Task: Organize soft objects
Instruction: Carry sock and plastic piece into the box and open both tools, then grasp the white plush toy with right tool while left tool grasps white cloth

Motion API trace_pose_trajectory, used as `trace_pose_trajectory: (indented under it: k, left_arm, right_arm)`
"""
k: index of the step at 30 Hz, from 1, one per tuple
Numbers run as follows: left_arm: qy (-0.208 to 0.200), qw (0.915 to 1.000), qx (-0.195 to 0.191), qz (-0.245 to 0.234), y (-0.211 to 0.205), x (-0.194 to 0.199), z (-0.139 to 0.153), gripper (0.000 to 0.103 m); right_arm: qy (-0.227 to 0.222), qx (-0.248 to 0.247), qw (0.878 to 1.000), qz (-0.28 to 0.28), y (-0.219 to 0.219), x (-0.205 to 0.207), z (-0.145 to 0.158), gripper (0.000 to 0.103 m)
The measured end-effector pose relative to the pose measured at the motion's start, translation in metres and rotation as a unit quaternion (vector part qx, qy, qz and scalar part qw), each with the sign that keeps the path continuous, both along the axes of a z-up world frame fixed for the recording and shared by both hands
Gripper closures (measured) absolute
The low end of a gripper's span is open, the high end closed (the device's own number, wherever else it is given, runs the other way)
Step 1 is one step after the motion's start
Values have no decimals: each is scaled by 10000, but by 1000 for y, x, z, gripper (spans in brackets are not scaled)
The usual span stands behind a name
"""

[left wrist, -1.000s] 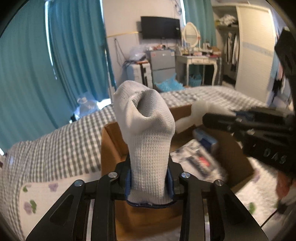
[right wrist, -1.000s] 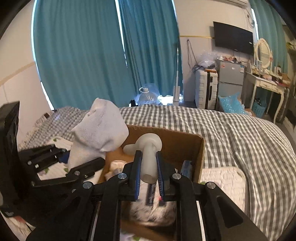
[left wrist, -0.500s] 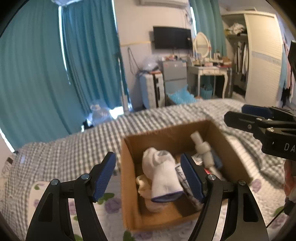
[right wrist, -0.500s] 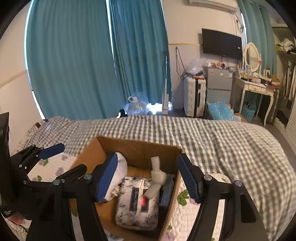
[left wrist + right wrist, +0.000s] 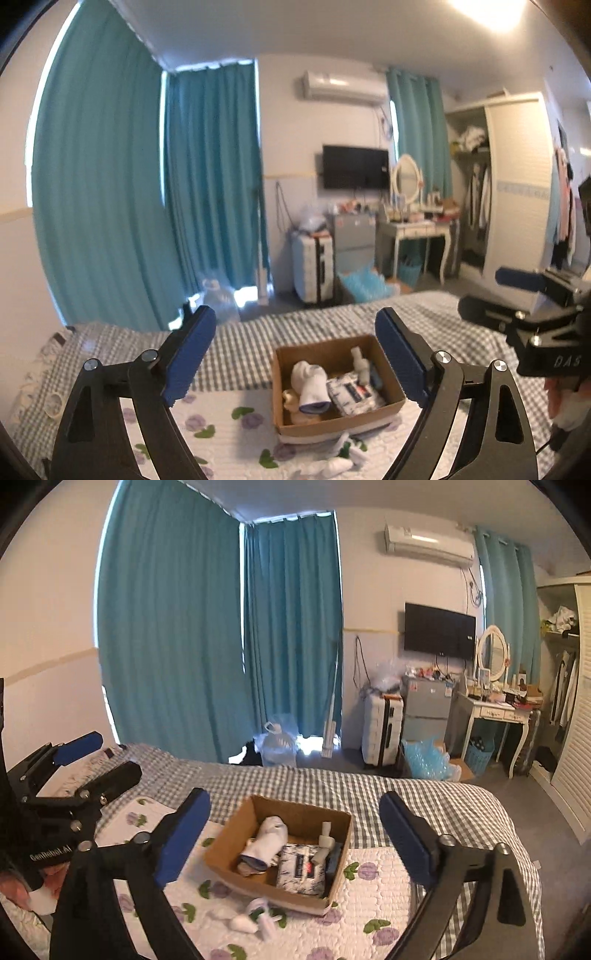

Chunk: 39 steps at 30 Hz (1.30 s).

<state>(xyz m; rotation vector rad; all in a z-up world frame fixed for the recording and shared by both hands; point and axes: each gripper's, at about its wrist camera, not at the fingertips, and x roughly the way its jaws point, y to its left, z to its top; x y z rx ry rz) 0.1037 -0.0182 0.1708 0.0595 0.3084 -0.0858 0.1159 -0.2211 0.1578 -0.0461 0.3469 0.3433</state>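
Note:
An open cardboard box (image 5: 388, 403) (image 5: 221, 853) sits on the bed. In it lie a white sock (image 5: 310, 384) (image 5: 267, 840), a patterned tissue pack (image 5: 352, 393) (image 5: 301, 869) and a small white rolled item (image 5: 360, 363) (image 5: 325, 843). My left gripper (image 5: 295, 354) is open and empty, well above and back from the box; it also shows in the right wrist view (image 5: 92, 760). My right gripper (image 5: 295, 838) is open and empty, likewise raised above the box; it shows at the right of the left wrist view (image 5: 491, 295).
More small white soft items (image 5: 255, 921) (image 5: 340, 458) lie on the floral quilt (image 5: 369, 908) in front of the box. A roll of tape (image 5: 53, 402) lies at the bed's left. Teal curtains, a suitcase (image 5: 380, 731), a dresser and a wardrobe stand beyond the bed.
Both grippers opened and dropped the sock and the white rolled item into the box, then pulled up and back away from it.

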Motion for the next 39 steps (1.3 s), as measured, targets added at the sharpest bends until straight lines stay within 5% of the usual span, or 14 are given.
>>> trace_pose_trajectory:
  k: [4,9,17,24,34,39]
  left_arm:
    - [35,10000,-39,60,7,-16,-4,14]
    - [371,9987,-30,339,14,-14,-41,14]
    - [1549,9859,21,625,19,36,-157,14]
    - [2144,9750,50,580,20,62,-238,14]
    - [2669,9606,-179,752,41,87,-286,14]
    - [2782,9579,-76,701,31,74,-296,14]
  right_arm:
    - [18,-153,9999,-16,8,-25,-7,7]
    - [96,-441,9990,-55,21,-32,-47,7]
    - [1309,-419,9904,126,44,24,-158,8]
    - [2106,-478,9764,22,55,76,-248,9]
    - [2767,-396,9599,214,66,125,-310,37]
    - [2638,-365,9634,308,68,119,-305,57]
